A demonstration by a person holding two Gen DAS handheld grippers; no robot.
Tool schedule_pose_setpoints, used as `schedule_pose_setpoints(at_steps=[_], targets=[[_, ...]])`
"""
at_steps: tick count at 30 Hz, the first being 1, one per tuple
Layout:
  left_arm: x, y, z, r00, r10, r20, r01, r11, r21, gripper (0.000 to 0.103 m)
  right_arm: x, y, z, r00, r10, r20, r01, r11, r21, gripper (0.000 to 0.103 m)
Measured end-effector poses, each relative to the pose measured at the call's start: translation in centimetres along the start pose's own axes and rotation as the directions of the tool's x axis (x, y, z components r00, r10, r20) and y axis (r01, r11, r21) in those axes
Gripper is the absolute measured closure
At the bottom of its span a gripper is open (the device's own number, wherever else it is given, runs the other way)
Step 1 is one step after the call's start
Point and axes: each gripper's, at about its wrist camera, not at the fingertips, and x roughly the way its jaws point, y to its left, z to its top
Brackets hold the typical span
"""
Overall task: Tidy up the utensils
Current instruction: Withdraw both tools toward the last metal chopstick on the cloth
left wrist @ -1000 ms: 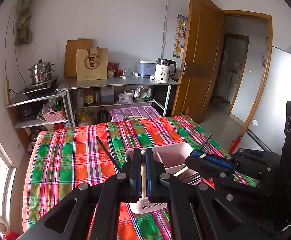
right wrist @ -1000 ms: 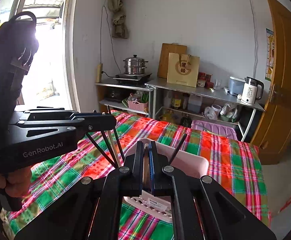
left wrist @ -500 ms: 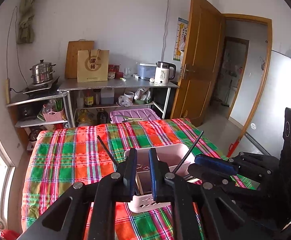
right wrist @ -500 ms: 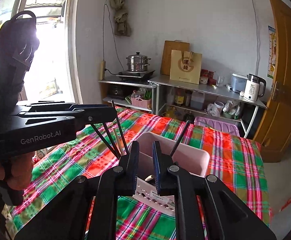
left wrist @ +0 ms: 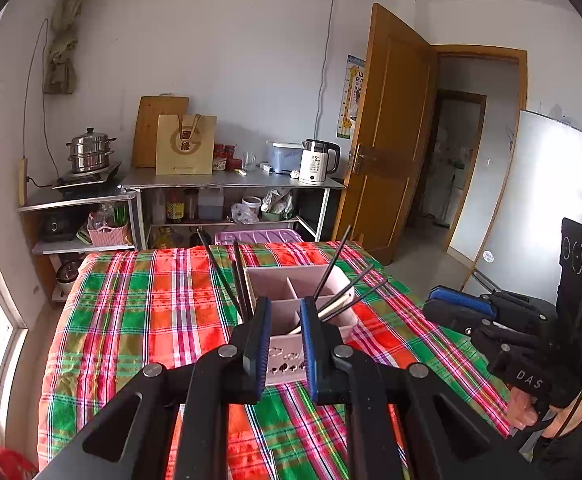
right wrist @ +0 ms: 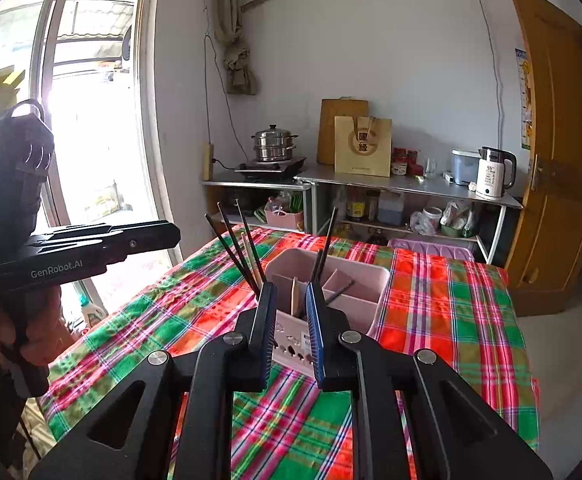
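Observation:
A pink utensil holder (left wrist: 291, 312) with compartments stands on the plaid tablecloth (left wrist: 139, 320); it also shows in the right wrist view (right wrist: 331, 292). Several black chopsticks (left wrist: 227, 276) and a wooden piece (left wrist: 333, 307) stick up from it; the black chopsticks show in the right wrist view too (right wrist: 235, 248). My left gripper (left wrist: 285, 340) is open and empty, just in front of the holder. My right gripper (right wrist: 289, 332) is open and empty, also close in front of the holder. The right gripper shows at the right of the left wrist view (left wrist: 459, 308), and the left gripper at the left of the right wrist view (right wrist: 163, 236).
A metal shelf unit (left wrist: 227, 180) at the far wall carries a kettle (left wrist: 317, 160), a paper bag (left wrist: 185, 144) and a steamer pot (left wrist: 89, 150). An open wooden door (left wrist: 387, 132) is to the right. A window (right wrist: 71, 120) lies left of the table.
Both grippers opened and let go of what they held over the holder, then drew back and up from it. The utensils now stand in the holder.

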Motion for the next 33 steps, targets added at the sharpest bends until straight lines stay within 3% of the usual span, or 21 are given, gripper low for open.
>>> schedule_pose_setpoints(at_steps=[16, 19, 33], targets=[[-3.4, -3.8, -9.9, 0.999, 0.023, -0.047, -0.022, 0.999, 0.027, 0.089, -5.9, -0.7, -7.4, 1.0, 0.004, -0.015, -0.002, 0.996, 0.093, 0.083], [-3.5, -4.0, -11.1, 0.997, 0.034, -0.063, -0.032, 0.999, 0.037, 0.089, -6.4, -0.7, -8.4, 1.0, -0.002, -0.022, 0.005, 0.994, 0.106, 0.078], [-4.1, -3.2, -15.7, 0.992, 0.05, -0.115, -0.05, 0.999, 0.009, 0.089, -7.4, -1.1, -12.2, 0.997, -0.015, -0.075, 0.026, 0.988, 0.151, 0.077]])
